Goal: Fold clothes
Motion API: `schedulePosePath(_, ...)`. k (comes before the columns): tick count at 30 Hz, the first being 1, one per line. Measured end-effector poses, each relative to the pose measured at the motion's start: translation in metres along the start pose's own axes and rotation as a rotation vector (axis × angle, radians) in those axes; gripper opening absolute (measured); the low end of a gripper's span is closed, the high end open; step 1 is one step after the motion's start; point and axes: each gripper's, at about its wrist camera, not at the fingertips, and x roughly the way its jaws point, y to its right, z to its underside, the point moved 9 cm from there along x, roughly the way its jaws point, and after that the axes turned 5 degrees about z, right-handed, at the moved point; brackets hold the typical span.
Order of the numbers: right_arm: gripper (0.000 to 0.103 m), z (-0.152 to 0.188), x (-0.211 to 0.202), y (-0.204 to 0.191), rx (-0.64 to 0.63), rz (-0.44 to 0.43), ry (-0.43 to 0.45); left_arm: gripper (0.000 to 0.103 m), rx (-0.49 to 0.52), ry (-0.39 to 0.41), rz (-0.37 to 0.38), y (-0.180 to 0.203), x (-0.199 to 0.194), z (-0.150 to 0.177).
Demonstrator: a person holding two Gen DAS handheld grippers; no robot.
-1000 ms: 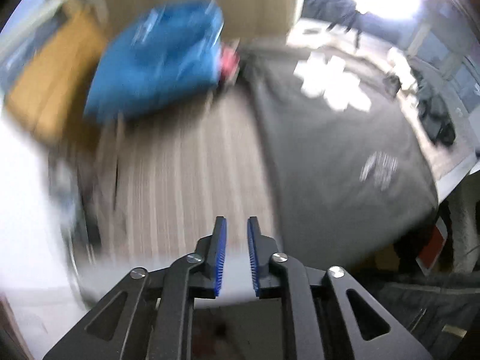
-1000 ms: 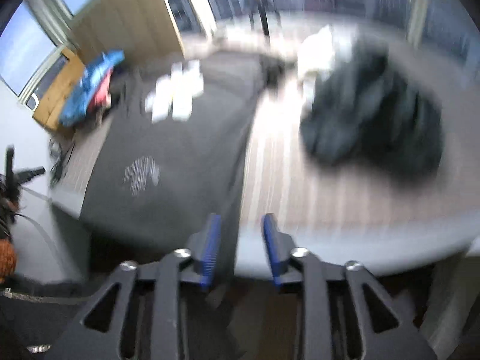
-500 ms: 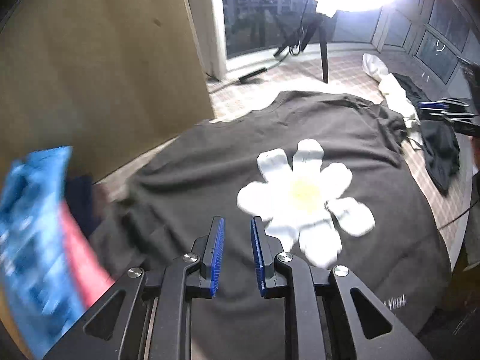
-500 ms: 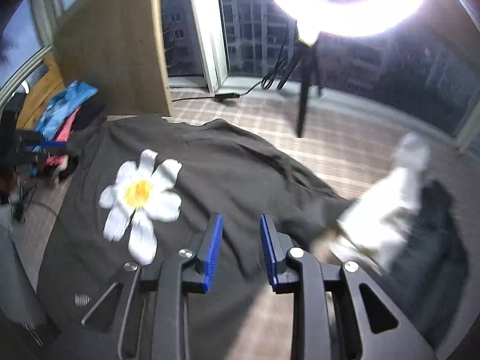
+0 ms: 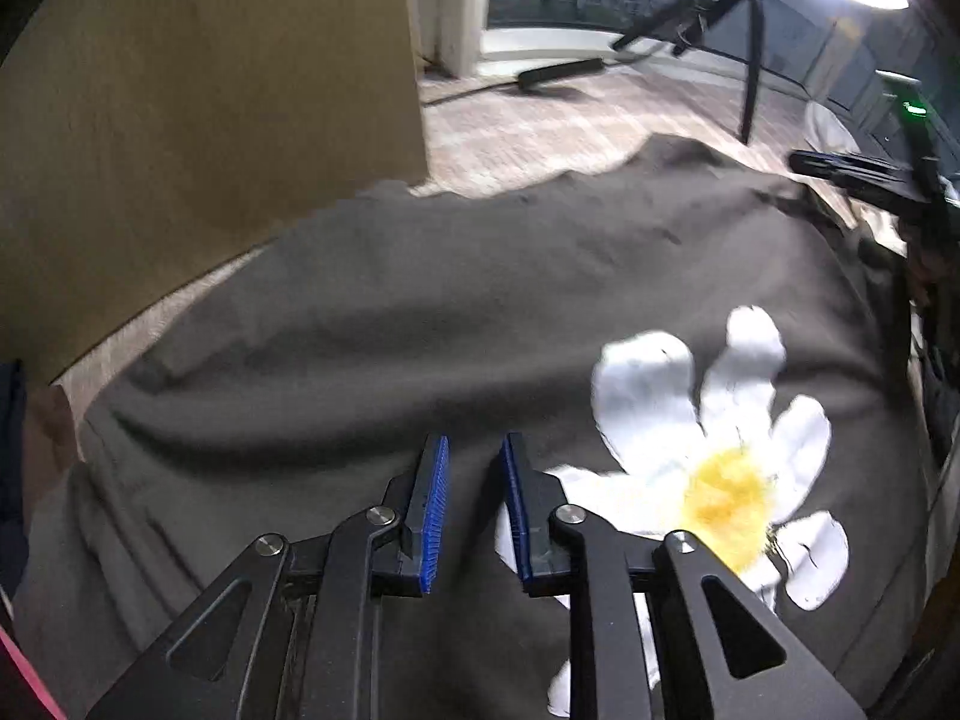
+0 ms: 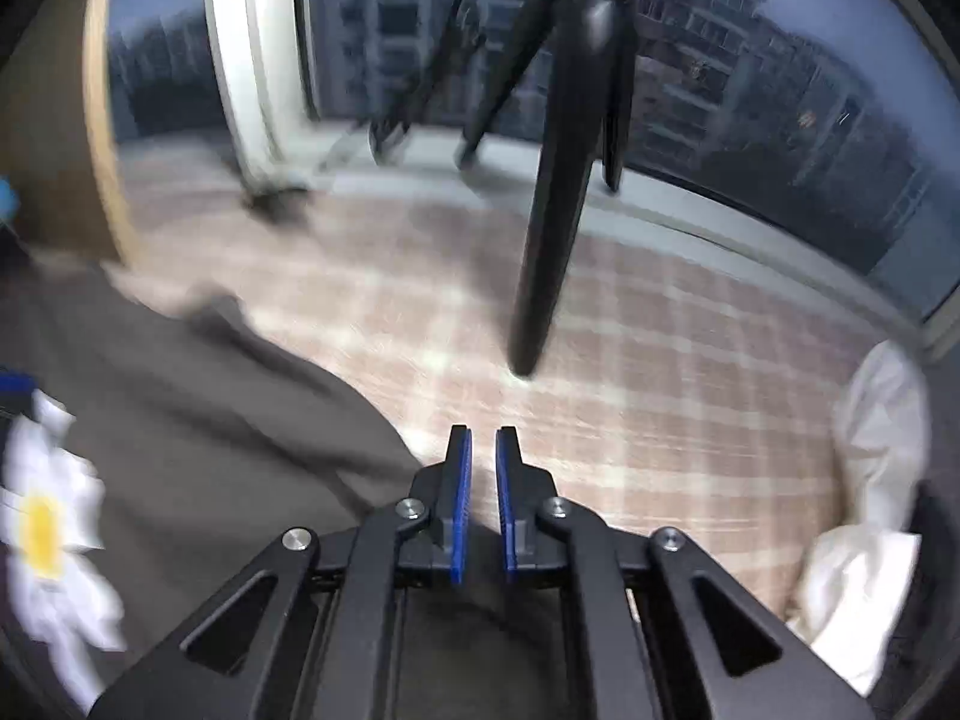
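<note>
A dark grey T-shirt [image 5: 420,330] with a white and yellow daisy print [image 5: 720,480] lies spread flat on a checked cloth. My left gripper [image 5: 474,438] hovers over the shirt's upper part, left of the daisy, with a narrow gap and nothing between its blue pads. My right gripper [image 6: 483,429] is over the shirt's [image 6: 210,420] right edge where it meets the checked cloth [image 6: 600,360]. Its jaws are closing with only a slim gap left, and no fabric shows between the pads. The daisy [image 6: 42,528] sits at the far left of the right wrist view.
A tall wooden panel [image 5: 210,120] stands at the left behind the shirt. A black tripod leg [image 6: 552,210] rests on the cloth just ahead of my right gripper. A white garment [image 6: 870,480] lies at the right. Windows run along the back.
Both grippers swept from the table's near edge across the shirt to its far part and dropped closer to it. The right jaws narrowed markedly. The left gap stayed about the same.
</note>
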Motion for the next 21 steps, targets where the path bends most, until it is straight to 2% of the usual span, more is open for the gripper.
schedulePosePath(2, 0.010, 0.002, -0.009, -0.019, -0.036, -0.094, 0.001, 0.017, 0.001, 0.014, 0.002, -0.003, -0.005, -0.006)
schedulePosePath(5, 0.010, 0.013, 0.001, -0.062, -0.142, -0.212, -0.059, 0.024, 0.007, 0.036, 0.032, -0.006, -0.008, -0.016)
schedulePosePath(6, 0.010, 0.016, 0.007, -0.075, -0.178, -0.230, -0.079, 0.024, 0.008, 0.020, 0.002, -0.012, -0.004, -0.019)
schedulePosePath(8, 0.012, 0.011, 0.027, -0.070, -0.247, -0.057, -0.063, 0.023, 0.010, -0.015, -0.063, -0.024, 0.005, -0.022)
schedulePosePath(9, 0.012, 0.006, 0.034, -0.062, -0.253, 0.029, -0.047, 0.023, 0.008, -0.017, -0.071, -0.027, 0.004, -0.024)
schedulePosePath(10, 0.013, 0.001, 0.032, -0.060, -0.237, 0.016, -0.028, 0.024, 0.004, -0.007, -0.073, -0.030, 0.000, -0.026)
schedulePosePath(12, 0.026, -0.008, 0.028, -0.064, -0.241, -0.027, 0.002, 0.024, 0.000, 0.025, -0.089, -0.038, -0.014, -0.031)
schedulePosePath(13, 0.047, -0.012, 0.026, -0.068, -0.257, -0.049, 0.015, 0.025, -0.001, 0.032, -0.094, -0.042, -0.019, -0.033)
schedulePosePath(14, 0.058, -0.015, 0.025, -0.070, -0.282, -0.040, 0.033, 0.025, -0.002, 0.039, -0.099, -0.046, -0.024, -0.035)
schedulePosePath(16, 0.058, -0.020, 0.025, -0.081, -0.326, -0.059, 0.043, 0.025, -0.002, 0.044, -0.110, -0.052, -0.030, -0.037)
schedulePosePath(18, 0.058, -0.025, 0.028, -0.092, -0.326, -0.128, 0.030, 0.026, -0.019, 0.042, -0.115, -0.058, -0.032, -0.035)
schedulePosePath(21, 0.058, -0.029, 0.037, -0.107, -0.372, -0.128, 0.013, 0.026, -0.020, 0.025, -0.138, -0.063, -0.029, -0.029)
